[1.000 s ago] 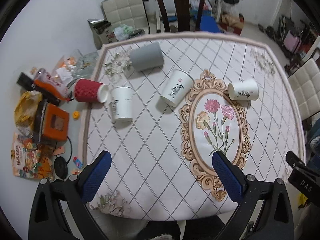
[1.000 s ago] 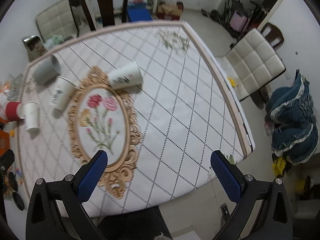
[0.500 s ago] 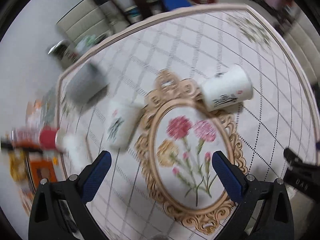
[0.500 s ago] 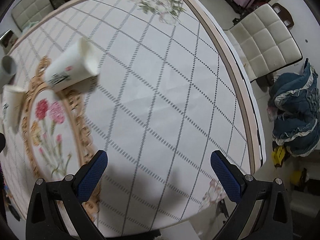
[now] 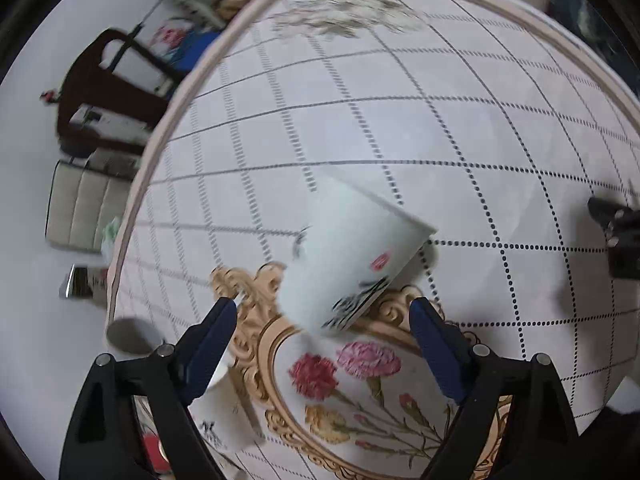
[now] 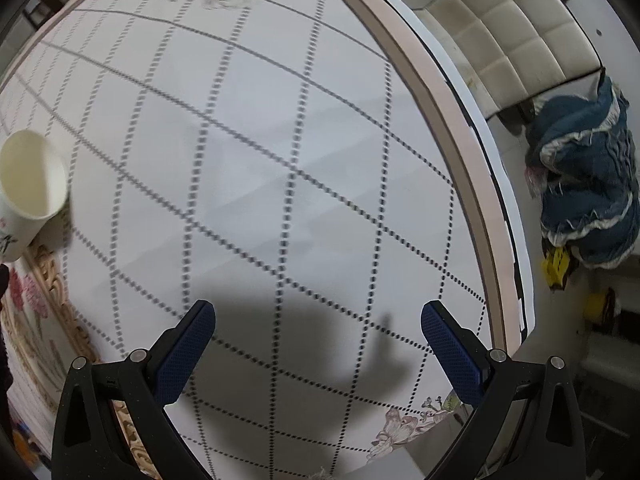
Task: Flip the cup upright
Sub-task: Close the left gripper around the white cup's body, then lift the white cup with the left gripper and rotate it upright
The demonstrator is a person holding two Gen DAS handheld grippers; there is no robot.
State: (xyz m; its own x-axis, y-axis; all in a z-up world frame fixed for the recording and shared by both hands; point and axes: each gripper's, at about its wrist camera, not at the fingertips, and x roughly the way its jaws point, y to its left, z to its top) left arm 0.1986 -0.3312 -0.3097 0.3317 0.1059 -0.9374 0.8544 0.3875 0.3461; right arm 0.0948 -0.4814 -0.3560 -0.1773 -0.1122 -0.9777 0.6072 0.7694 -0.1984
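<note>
A white paper cup [image 5: 352,260] with black script and a small red stamp lies on its side on the patterned tablecloth, mouth toward the right. My left gripper [image 5: 322,312] is open, its blue pads on either side of the cup's near end, just short of it. The same cup [image 6: 30,190] shows at the left edge of the right wrist view, its open mouth facing the camera. My right gripper [image 6: 318,318] is open and empty over bare cloth, well right of the cup.
Another white printed cup [image 5: 228,412] lies behind my left finger, and a grey cup [image 5: 130,336] lies near the table's edge. The gold floral medallion [image 5: 352,396] lies below the cup. A dark wooden chair [image 5: 108,100] and a cream padded chair [image 6: 516,36] stand beside the table.
Both grippers have moved forward and lower over the table. The left gripper swung right, from the group of cups to the lone white cup, which now sits between its fingers.
</note>
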